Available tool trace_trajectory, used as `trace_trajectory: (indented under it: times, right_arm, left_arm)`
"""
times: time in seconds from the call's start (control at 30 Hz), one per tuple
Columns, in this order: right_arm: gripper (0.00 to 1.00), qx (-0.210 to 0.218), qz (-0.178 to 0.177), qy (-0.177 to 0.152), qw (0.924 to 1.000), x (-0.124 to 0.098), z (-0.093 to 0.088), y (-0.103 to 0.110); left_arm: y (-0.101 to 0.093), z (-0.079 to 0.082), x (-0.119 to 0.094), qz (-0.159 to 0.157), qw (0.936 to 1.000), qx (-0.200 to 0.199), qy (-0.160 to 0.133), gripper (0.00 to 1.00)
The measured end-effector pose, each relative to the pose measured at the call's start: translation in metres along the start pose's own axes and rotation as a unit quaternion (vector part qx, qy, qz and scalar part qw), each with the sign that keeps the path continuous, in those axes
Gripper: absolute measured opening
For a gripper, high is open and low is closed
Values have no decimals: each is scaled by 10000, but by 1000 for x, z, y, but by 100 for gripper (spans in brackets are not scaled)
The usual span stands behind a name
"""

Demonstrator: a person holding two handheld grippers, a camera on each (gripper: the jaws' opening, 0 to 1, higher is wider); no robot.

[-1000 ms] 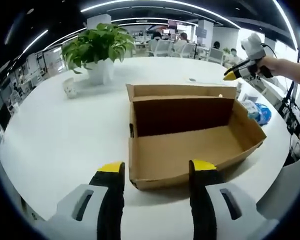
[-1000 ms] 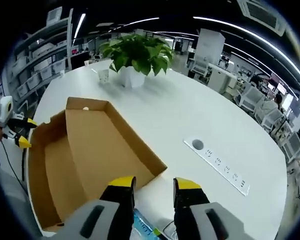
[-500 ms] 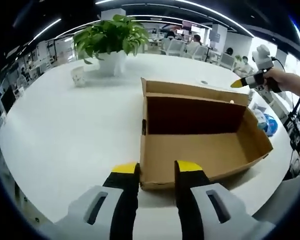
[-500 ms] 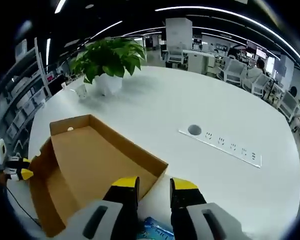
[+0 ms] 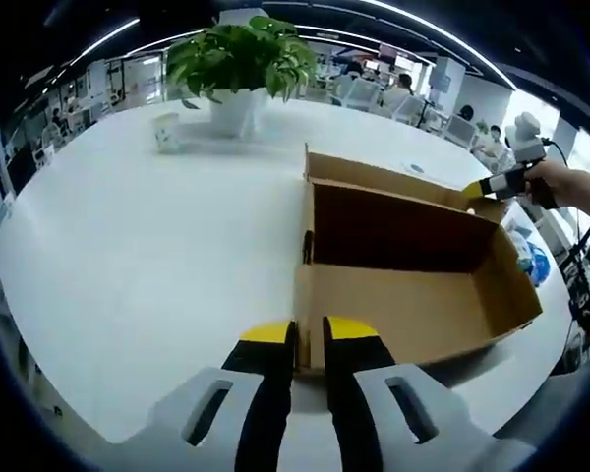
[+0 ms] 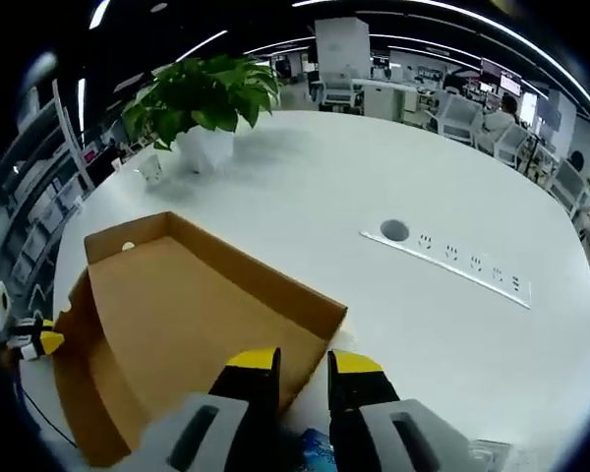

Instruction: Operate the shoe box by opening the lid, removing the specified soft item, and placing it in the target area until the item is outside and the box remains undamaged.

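Jaws on both hand-held tools have drawn in over the last sec: the left gripper (image 5: 309, 332) now shows only a thin slit between its yellow tips, hovering just short of the shoe box (image 5: 413, 265), near its front-left corner, gripping nothing. The right gripper (image 6: 303, 361) is likewise down to a narrow gap, empty, held above the box's far side w/ a blue-and-white packet (image 6: 313, 450) directly beneath it.

The box sits open on the white table (image 5: 128, 246), lid off or folded back, cardboard interior bare as far as the left gripper view shows. That packet, lying outside the box by its right end, is prob. the soft item, already out.

Risk from here: the left tips are near the thin cardboard wall; a push or pinch there could crease or drag it, failing the "undamaged" condition. Potted plant (image 5: 241, 69) stands well apart.

No readable brand or label on the box; print on the packet is too blurred to read.
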State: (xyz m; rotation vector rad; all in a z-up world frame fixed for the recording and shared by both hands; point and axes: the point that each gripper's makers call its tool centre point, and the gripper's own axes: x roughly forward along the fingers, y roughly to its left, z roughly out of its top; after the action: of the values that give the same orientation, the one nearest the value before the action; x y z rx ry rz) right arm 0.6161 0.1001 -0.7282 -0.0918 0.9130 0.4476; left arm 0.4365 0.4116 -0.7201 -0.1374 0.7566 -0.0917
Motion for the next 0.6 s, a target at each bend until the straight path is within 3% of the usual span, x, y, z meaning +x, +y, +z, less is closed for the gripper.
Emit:
trace_trajectory:
  times: [0.1,0.6]
  right_arm:
    - [10,29,-25,31,10000,0,-3,1]
    - [4,87,-188,-142,9997,-10,5,-3]
  left_arm:
    - [1,-1,0,-39,9999,-125,-9,5]
    - [-2,-2,0,-42,10000,58,36,4]
